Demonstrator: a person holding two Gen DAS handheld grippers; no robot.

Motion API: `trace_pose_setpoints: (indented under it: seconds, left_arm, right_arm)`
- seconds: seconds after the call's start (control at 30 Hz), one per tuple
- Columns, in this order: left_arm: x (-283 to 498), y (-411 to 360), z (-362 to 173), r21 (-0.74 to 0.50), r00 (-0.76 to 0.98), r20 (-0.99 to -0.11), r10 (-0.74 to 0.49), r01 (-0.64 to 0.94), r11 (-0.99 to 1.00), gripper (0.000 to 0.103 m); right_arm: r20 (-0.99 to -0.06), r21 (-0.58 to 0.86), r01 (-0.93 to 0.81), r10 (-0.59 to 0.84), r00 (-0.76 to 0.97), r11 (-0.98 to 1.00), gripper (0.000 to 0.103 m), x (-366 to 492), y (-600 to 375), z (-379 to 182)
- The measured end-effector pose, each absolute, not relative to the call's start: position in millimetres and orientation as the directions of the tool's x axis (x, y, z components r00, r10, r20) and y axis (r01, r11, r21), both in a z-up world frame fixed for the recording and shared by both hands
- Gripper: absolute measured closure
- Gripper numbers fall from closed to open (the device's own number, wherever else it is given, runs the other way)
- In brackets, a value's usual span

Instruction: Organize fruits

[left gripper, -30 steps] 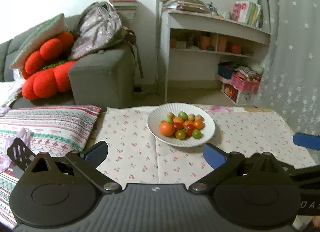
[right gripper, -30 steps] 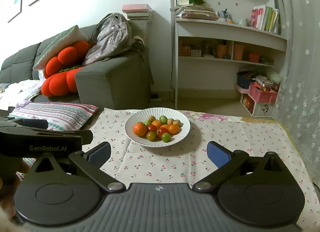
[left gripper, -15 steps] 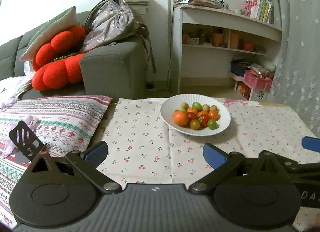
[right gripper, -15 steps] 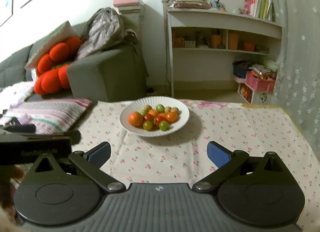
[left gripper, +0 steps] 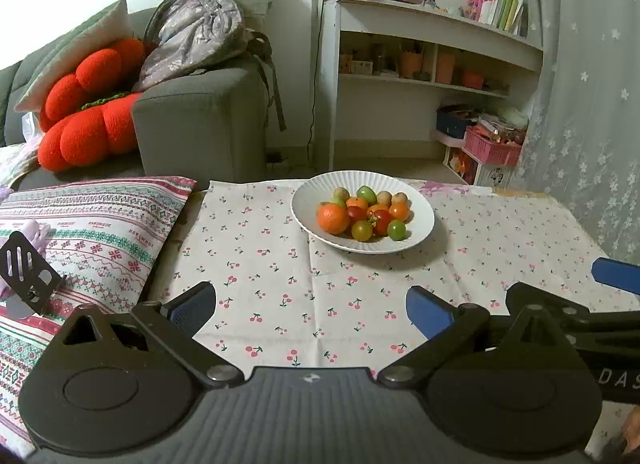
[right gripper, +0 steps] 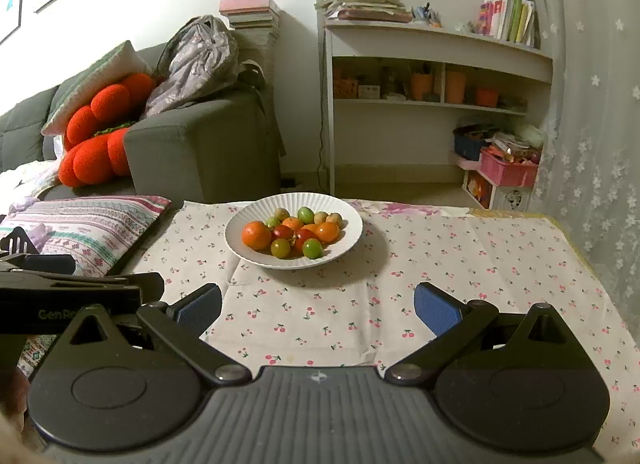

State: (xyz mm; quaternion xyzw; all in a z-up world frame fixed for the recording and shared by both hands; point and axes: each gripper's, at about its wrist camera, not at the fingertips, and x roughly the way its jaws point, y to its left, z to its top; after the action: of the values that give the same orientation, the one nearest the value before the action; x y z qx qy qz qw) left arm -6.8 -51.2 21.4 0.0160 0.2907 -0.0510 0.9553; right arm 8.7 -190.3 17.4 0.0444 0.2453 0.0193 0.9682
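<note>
Left gripper and right gripper fingers spread wide, empty, near side of worktop; fruit plate far.

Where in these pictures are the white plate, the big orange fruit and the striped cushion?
white plate (right gripper: 340, 211): right wrist view, bare ribbed rim at the far right.
big orange fruit (right gripper: 256, 235): right wrist view, middle of its skin.
striped cushion (left gripper: 100, 220): left wrist view, middle of its patterned top.

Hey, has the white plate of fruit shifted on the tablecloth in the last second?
No. The plate sits at the same fold of the tablecloth; only the cameras moved.
</note>
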Motion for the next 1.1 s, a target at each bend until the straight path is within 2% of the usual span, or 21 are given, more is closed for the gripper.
trace_pose_setpoints:
  seconds: [0.37, 1.1]
  left_arm:
    - [-6.2, -54.0, 19.0, 0.026, 0.832, -0.549, -0.082, 0.114, 0.993, 0.009]
    - [0.7, -52.8, 13.1, -0.034, 0.806, -0.577, -0.133, 0.139, 0.990, 0.009]
  right_arm:
    - [-0.485, 0.109, 0.001, 0.052, 0.873, 0.994, 0.000, 8.7, -190.5, 13.6]
    - [-0.488, 0.110, 0.019, 0.037, 0.872, 0.994, 0.000, 8.6, -193.7, 13.3]
